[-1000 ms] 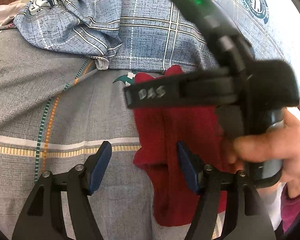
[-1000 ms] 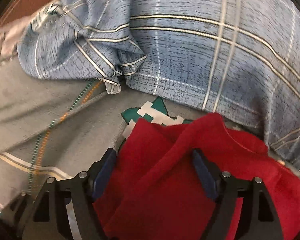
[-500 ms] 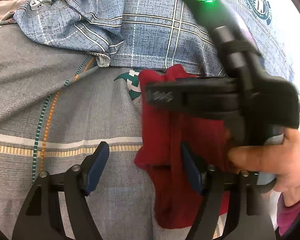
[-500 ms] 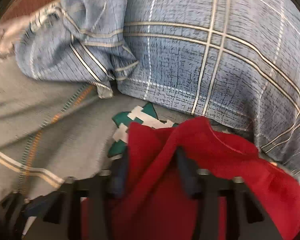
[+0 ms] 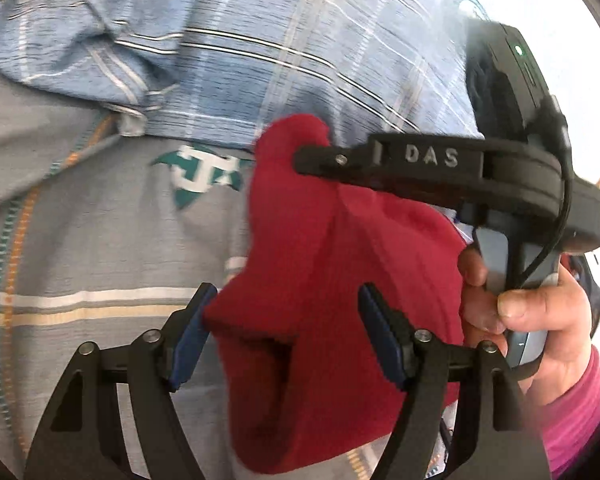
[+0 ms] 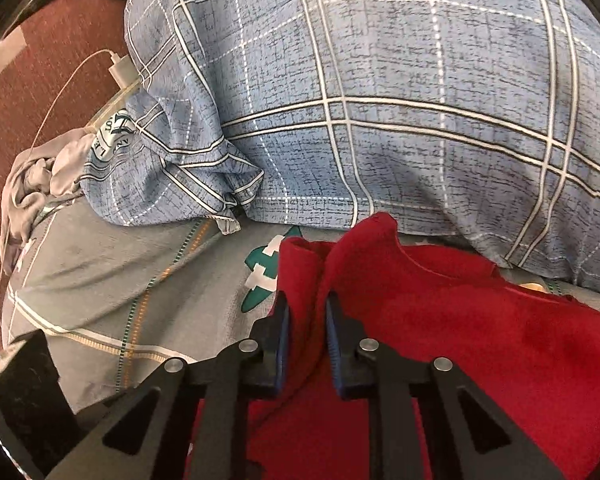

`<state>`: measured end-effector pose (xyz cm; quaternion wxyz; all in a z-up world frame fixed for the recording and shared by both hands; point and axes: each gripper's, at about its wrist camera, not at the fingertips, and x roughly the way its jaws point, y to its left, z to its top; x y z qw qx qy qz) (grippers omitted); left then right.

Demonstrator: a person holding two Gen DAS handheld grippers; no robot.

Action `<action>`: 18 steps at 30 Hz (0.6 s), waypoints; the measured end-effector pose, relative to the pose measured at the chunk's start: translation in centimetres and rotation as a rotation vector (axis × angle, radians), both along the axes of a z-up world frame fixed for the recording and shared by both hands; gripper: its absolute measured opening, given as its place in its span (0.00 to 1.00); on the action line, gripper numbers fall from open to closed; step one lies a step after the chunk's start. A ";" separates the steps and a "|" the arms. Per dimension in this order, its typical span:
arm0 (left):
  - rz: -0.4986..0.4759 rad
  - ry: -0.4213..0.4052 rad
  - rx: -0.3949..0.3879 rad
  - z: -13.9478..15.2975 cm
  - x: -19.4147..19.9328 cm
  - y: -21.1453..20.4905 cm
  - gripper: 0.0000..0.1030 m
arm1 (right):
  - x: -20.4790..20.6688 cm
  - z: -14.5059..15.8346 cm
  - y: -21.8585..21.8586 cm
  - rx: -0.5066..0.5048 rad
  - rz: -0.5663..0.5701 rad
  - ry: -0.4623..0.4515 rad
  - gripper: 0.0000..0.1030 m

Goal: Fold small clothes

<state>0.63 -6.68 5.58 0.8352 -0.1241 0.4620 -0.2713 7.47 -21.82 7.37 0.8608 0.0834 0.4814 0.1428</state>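
The right gripper (image 6: 306, 340) is closing on a raised ridge of the red garment (image 6: 480, 340), which lies on the grey bedsheet (image 6: 100, 280) just before the blue plaid pillow (image 6: 380, 100). The left gripper (image 5: 280, 340) hangs open, its blue pads either side of the cloth's near edge w/o pressing it. Risk — the pinch is thin, so the fold may slip out, or drag the sheet w/ it. Writing: "DAS" on the right gripper's body; the pillow's round badge (image 6: 114, 136) is unreadable.
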 end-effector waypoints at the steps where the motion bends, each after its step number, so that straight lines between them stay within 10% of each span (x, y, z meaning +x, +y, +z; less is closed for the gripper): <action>1: -0.013 -0.011 -0.008 0.2 -0.2 -0.3 0.69 | 0.0 0.0 -0.1 -0.002 0.003 0.002 0.16; 5: -0.034 -0.042 -0.010 0.8 -0.5 -0.6 0.57 | 0.3 0.4 -0.9 0.036 -0.003 0.046 0.26; 7: -0.036 -0.053 -0.013 1.0 -0.6 -0.6 0.57 | 0.5 0.5 -1.3 0.059 -0.015 0.079 0.62; 9: -0.040 -0.054 -0.015 1.1 -0.6 -0.7 0.57 | 0.9 0.1 -1.0 0.048 -0.020 0.098 0.74; 15: -0.046 -0.062 0.002 0.9 -0.5 -0.9 0.56 | 2.0 -1.7 1.3 -0.025 0.017 0.119 0.75; 17: -0.044 -0.062 0.019 0.9 -0.6 -0.9 0.56 | 2.1 -2.2 2.0 -0.079 0.033 0.093 0.68; 18: -0.041 -0.059 0.028 1.0 -1.0 -0.8 0.56 | 2.0 -2.4 2.4 -0.129 0.042 0.078 0.47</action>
